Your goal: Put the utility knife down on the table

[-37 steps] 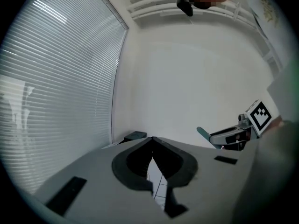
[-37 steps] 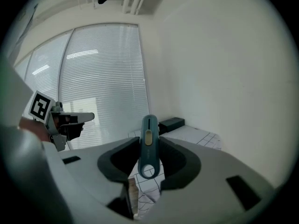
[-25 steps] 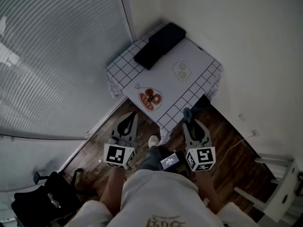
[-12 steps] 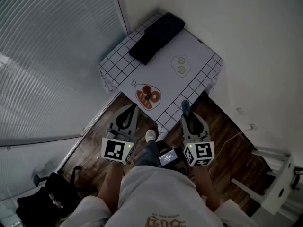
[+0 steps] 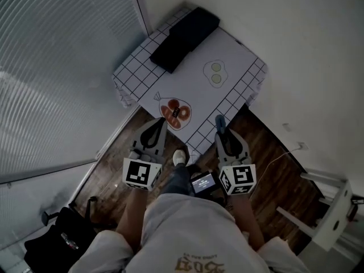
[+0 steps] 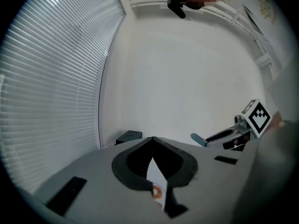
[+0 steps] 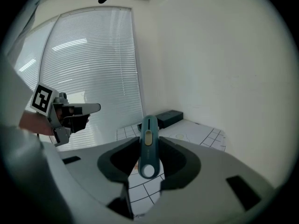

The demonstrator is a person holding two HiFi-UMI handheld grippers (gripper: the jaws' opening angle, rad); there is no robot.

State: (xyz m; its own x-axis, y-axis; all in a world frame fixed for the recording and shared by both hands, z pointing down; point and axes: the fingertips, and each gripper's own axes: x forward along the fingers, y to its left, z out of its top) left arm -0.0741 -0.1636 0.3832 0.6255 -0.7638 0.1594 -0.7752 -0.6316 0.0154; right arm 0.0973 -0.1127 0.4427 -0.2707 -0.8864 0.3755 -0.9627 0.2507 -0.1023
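Observation:
A teal utility knife [image 5: 219, 122] sticks out forward from my right gripper [image 5: 221, 131], which is shut on it just short of the table's near edge. In the right gripper view the utility knife [image 7: 149, 125] stands upright between the jaws of that gripper [image 7: 149, 140], its round end nearest the camera. The small table [image 5: 239, 61] has a white checked cloth. My left gripper [image 5: 162, 120] is shut with nothing in it, level with the table's near left corner; its tips [image 6: 152, 139] meet in the left gripper view.
A long black box [image 5: 183, 37] lies at the table's far side. A red meat drawing [image 5: 175, 111] and green circles [image 5: 216, 73] are printed on the cloth. Blinds close off the left. A black bag [image 5: 54, 238] and white furniture [image 5: 335, 215] stand on the wooden floor.
Both grippers have moved forward toward the table's near edge, the knife still held in the right one. The left tips now reach beside the meat drawing.

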